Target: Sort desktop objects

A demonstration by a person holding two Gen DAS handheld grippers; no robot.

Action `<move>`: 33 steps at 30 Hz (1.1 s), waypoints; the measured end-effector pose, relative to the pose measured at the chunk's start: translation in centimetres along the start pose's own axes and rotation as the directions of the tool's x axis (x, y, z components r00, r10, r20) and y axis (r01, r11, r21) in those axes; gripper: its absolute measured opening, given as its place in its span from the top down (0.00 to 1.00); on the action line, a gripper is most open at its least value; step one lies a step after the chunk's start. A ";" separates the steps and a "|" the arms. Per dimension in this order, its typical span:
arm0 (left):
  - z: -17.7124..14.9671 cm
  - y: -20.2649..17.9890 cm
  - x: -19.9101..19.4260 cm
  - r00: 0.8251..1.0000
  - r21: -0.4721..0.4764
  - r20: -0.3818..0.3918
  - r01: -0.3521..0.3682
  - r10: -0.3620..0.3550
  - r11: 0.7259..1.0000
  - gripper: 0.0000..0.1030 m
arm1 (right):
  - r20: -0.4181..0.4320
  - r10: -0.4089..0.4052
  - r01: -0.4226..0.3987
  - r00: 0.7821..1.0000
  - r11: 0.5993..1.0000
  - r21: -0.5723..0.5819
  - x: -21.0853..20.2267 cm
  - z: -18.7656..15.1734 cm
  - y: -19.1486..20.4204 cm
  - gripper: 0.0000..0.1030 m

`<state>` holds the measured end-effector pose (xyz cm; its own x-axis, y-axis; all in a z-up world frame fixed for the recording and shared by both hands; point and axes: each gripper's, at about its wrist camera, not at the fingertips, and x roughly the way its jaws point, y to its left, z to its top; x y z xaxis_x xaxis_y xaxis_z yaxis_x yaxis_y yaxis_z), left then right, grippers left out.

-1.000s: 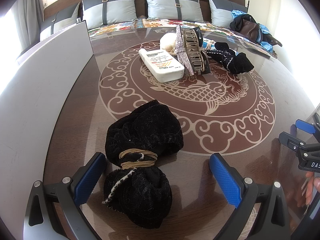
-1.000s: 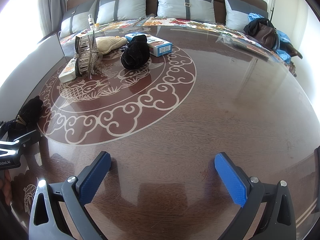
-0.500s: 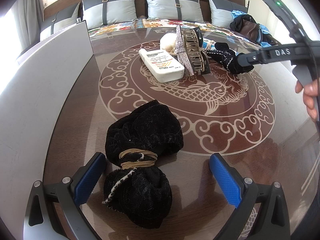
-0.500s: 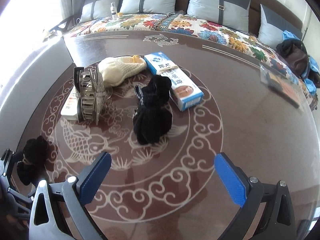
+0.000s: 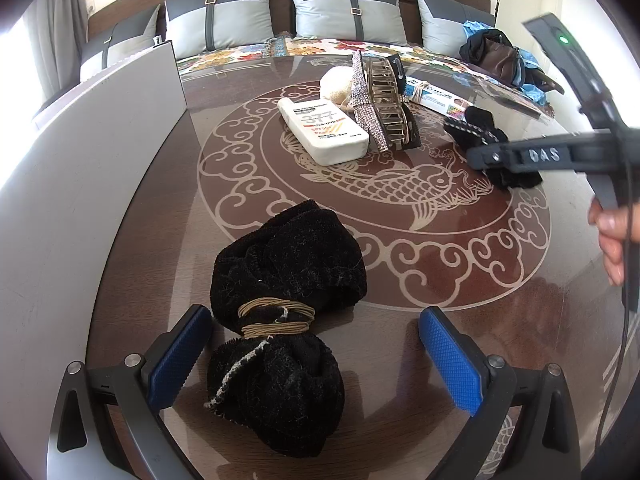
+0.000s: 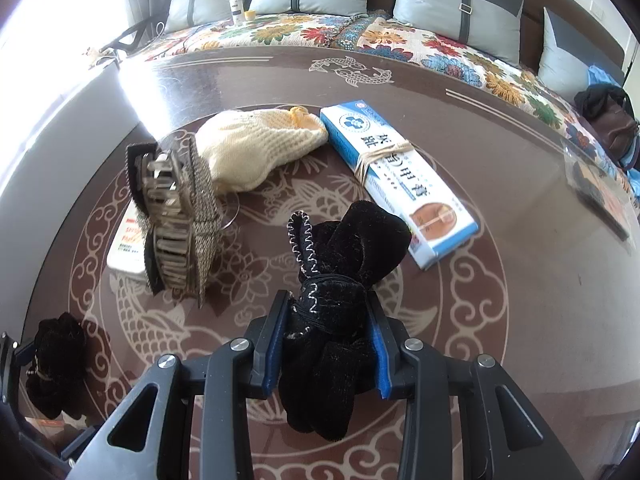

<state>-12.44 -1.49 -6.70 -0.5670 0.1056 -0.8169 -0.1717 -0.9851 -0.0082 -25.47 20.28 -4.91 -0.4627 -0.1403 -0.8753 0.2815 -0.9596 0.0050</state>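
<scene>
Right gripper is clamping a black sock bundle at lower centre of its view, pads pressing both sides. Left gripper is sitting spread wide at frame bottom, a second sock bundle lying between its fingers, ungripped. Hair clip, white bottle, cream pouch, blue box are lying mid-table.

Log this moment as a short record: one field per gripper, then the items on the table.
left gripper: open, fingers either side of a black velvet pouch tied with tan cord, not gripping it
right gripper: shut on a second black velvet pouch
table: dark, glossy, koi and cloud inlay
other items: white bottle, rhinestone hair claw, cream knit pouch, blue-and-white box bound with a rubber band
</scene>
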 end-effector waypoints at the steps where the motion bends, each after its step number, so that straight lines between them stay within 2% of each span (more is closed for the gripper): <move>1: 0.0 0.0 0.0 1.000 0.000 0.000 0.000 0.000 1.000 0.00 | 0.016 0.002 -0.002 1.000 1.000 -0.006 -0.9 -1.6 0.0 0.64; 6: 0.0 0.0 0.0 1.000 0.000 0.000 0.000 0.000 1.000 0.00 | 0.081 0.021 -0.017 0.997 0.999 -0.046 -5.8 -10.8 1.7 0.64; 8: 0.0 0.0 0.0 1.000 0.000 0.000 0.000 0.000 1.000 0.00 | 0.102 0.020 -0.017 0.995 0.999 -0.031 -7.0 -13.2 2.2 0.59; 10: 0.0 0.0 0.0 1.000 0.000 0.000 0.000 0.000 1.000 0.00 | 0.114 -0.013 0.016 0.993 1.000 -0.020 -7.4 -14.4 2.4 0.26; 12: 0.0 0.0 0.0 1.000 0.000 0.000 0.000 0.000 1.000 0.00 | 0.122 -0.039 0.041 0.992 0.999 -0.015 -7.3 -14.7 2.5 0.14; 14: 0.0 0.0 0.0 1.000 0.000 0.000 0.000 0.000 1.000 0.00 | 0.107 -0.043 0.044 0.993 0.999 -0.015 -6.6 -14.4 2.3 0.13; 16: 0.0 0.0 0.0 1.000 -0.001 0.000 0.000 0.000 1.000 0.00 | 0.100 -0.040 0.038 0.994 0.999 0.014 -6.0 -13.9 1.3 0.01; 33: 0.0 0.0 0.0 1.000 -0.001 0.000 0.000 0.000 1.000 0.00 | 0.100 -0.043 0.040 0.994 0.999 0.035 -5.6 -13.7 0.9 0.00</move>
<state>-12.44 -1.44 -6.71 -0.5673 0.1056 -0.8167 -0.1712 -0.9852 -0.0084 -11.09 23.56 -6.63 -0.5561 -0.1222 -0.8221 0.2328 -0.9724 -0.0129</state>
